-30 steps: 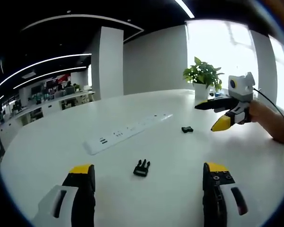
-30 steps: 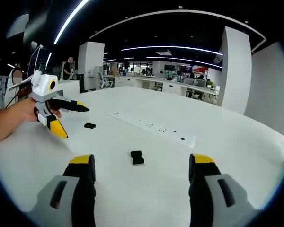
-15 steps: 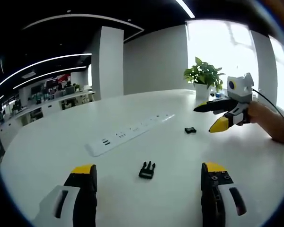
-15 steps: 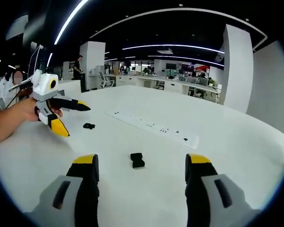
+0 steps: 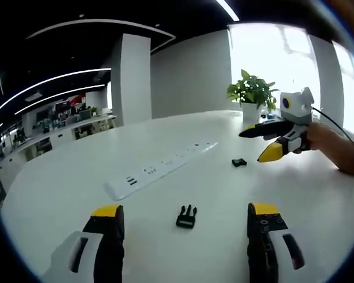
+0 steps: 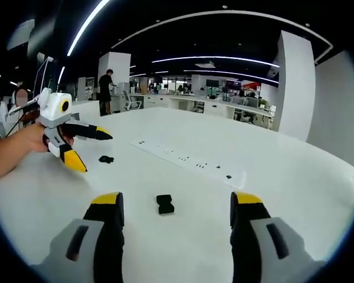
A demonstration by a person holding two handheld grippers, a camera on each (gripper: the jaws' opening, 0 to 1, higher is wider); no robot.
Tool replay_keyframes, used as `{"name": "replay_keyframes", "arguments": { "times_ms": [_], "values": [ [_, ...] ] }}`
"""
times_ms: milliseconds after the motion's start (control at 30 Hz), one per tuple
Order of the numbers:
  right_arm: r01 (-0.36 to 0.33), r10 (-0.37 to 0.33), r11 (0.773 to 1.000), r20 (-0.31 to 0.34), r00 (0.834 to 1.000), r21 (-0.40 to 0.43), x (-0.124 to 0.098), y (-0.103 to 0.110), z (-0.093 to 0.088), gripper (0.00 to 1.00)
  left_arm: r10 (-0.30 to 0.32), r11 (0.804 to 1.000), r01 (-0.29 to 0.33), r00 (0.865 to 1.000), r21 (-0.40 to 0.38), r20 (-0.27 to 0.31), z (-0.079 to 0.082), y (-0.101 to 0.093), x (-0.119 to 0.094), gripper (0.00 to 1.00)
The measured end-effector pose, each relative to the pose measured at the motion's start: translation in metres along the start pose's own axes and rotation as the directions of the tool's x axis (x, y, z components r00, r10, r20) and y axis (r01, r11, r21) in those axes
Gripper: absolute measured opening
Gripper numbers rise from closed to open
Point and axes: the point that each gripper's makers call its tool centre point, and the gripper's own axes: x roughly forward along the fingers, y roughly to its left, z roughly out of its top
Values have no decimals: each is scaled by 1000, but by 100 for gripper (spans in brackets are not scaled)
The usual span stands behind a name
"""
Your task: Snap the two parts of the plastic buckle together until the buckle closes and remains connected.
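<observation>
While both halves lie apart mid-desk, each wide-open gripper (left gripper [image 5: 183,236], right gripper [image 6: 174,221]) needs centring over its half: pronged buckle half [image 5: 186,216], socket half [image 6: 164,204].

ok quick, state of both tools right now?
Left tool: open, empty, above the table with the pronged buckle half between its jaws.
Right tool: open, empty, the socket half lying ahead of it.
</observation>
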Motion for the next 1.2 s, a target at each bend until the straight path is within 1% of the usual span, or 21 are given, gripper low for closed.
{"name": "replay_keyframes", "arguments": {
  "times_ms": [100,300,433,667,900,1000,1067,1200],
  "values": [
    [-11,11,1000,6,1000,17,5,-1,2,76,-2,1000,2,1000,0,-3,-1,1,1,87],
    [-19,19,1000,4,1000,11,14,-3,5,74,-7,1000,7,1000,0,18,7,7,3,87],
    [-20,20,1000,9,1000,14,17,-3,9,74,-9,1000,9,1000,2,22,10,9,5,86],
    [-21,21,1000,9,1000,15,20,-6,7,74,-21,1000,21,1000,15,14,6,9,7,85],
    [-37,37,999,-7,999,11,19,-3,-2,71,-43,997,43,999,64,8,2,7,8,77],
    [-56,57,998,-6,998,12,17,-1,-3,67,-41,997,40,999,68,18,4,9,6,69],
    [-60,60,998,-7,998,7,17,0,-4,65,-47,997,45,999,60,26,6,9,5,68],
    [-80,80,997,-9,997,-12,17,2,-5,63,-95,993,94,995,75,17,3,3,2,65]
  ]
}}
